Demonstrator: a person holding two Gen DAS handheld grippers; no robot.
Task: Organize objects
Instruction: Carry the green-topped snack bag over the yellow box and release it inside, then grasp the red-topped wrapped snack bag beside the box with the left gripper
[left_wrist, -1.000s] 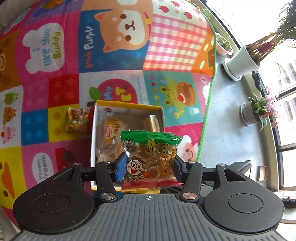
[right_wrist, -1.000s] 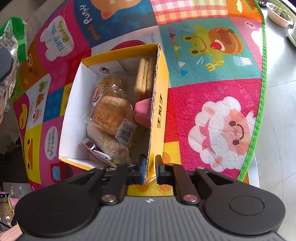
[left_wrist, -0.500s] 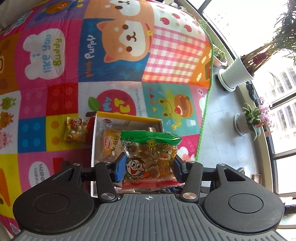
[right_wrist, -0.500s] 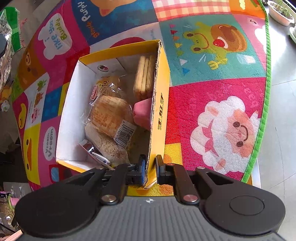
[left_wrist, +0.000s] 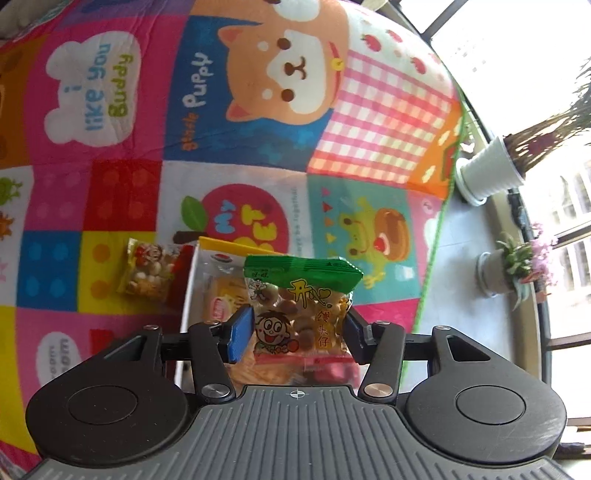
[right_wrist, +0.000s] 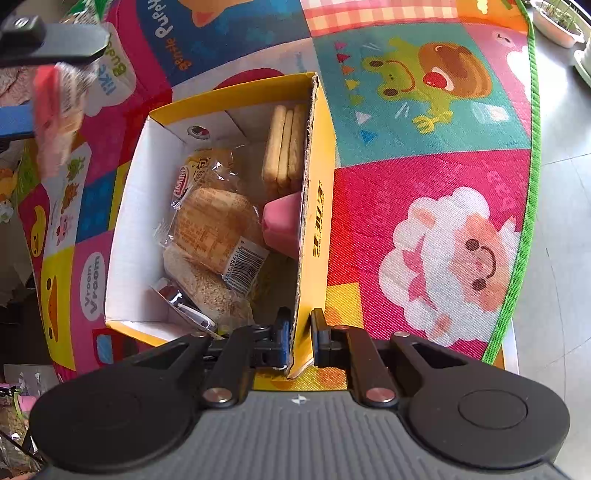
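Landmark: the yellow box (right_wrist: 314, 206), open-topped, on the play mat (right_wrist: 443, 192).

Left of box, flat on mat: small snack packet (left_wrist: 147, 273), its print blurred.

Left gripper (left_wrist: 295, 334) clamped on a snack bag (left_wrist: 299, 306), pads on both side edges. Bag upright, long axis vertical, green top edge away from the camera; held above the box (bottom edge blurred, cut off by the gripper body).

Inside box: wrapped bread (right_wrist: 214, 221), biscuits (right_wrist: 286, 147) standing on edge against right wall, pink thing (right_wrist: 282, 225) half hidden behind that wall.

Right gripper (right_wrist: 297, 341) closed on the box's right wall, near corner.
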